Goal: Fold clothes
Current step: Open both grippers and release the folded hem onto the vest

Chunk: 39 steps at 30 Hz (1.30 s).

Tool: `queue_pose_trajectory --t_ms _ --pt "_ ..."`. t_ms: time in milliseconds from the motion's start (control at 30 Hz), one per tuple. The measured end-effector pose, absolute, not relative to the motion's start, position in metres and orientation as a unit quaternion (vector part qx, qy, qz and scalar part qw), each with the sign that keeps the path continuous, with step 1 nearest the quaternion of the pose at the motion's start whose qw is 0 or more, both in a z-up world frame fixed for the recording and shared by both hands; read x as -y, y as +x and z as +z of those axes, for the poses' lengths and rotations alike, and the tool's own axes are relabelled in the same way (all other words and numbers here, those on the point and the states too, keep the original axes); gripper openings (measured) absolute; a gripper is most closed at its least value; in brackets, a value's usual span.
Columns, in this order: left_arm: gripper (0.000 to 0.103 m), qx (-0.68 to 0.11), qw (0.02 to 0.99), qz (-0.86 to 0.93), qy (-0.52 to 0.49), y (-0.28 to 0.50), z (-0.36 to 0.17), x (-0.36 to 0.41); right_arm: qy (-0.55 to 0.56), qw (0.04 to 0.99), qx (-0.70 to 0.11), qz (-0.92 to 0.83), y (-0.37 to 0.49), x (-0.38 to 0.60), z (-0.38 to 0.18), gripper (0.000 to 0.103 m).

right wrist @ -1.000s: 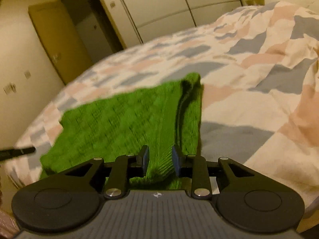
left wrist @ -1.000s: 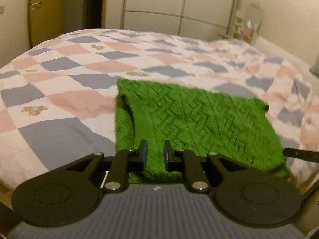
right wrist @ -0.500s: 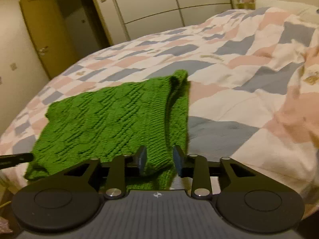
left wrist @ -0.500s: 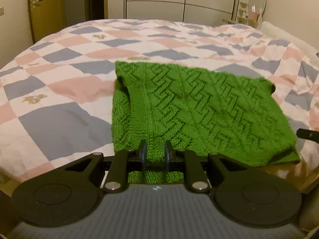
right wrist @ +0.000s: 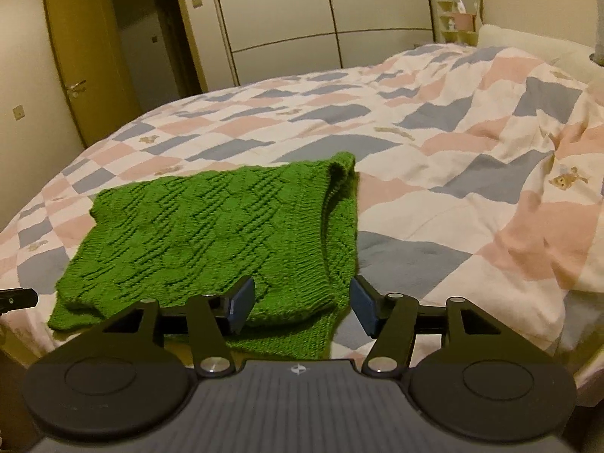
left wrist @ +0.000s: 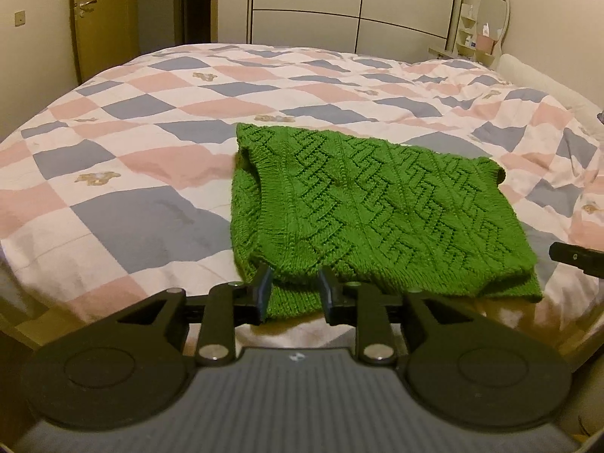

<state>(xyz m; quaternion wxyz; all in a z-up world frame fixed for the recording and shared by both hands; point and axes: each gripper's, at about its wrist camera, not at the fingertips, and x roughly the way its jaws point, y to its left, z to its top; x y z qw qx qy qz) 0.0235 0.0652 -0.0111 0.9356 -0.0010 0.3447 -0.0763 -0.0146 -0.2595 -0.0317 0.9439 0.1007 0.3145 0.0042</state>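
The green sweater point(left wrist: 362, 211) is chunky textured knit; the checked quilt point(left wrist: 158, 151) is smooth matt cloth.

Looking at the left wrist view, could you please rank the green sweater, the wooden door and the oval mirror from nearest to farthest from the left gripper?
1. The green sweater: on the bed directly ahead, its near hem between the open fingers of the left gripper.
2. and 3. The wooden door, far left, and the oval mirror, far right: both beyond the bed, too close to call.

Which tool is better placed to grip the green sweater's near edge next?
Probably the right tool: its wide-open jaws straddle the sweater edge. The left tool opens narrower.
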Motion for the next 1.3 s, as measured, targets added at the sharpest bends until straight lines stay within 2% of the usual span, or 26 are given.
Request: queue_pose_trajectory --t_ms 400,467,700,1067,1300 --pt "0.032 -0.345 0.937 -0.053 -0.008 0.005 -0.009 -0.079 0.090 0.944 -0.317 0.011 -0.024 0.247 -0.030 0.063" --pt "0.035 -0.346 0.937 -0.049 -0.009 0.004 -0.009 -0.081 0.088 0.944 -0.318 0.012 -0.026 0.245 -0.031 0.070" --pt "0.042 -0.351 0.935 -0.041 -0.014 0.006 -0.012 -0.084 0.081 0.943 -0.323 0.011 -0.031 0.242 -0.032 0.079" --pt "0.053 -0.356 0.933 -0.039 -0.019 0.012 -0.015 -0.086 0.083 0.940 -0.330 0.005 -0.031 0.246 -0.036 0.082" --pt "0.057 -0.369 0.928 -0.042 -0.036 0.021 -0.022 -0.090 0.096 0.935 -0.340 0.003 -0.028 0.251 -0.043 0.082"
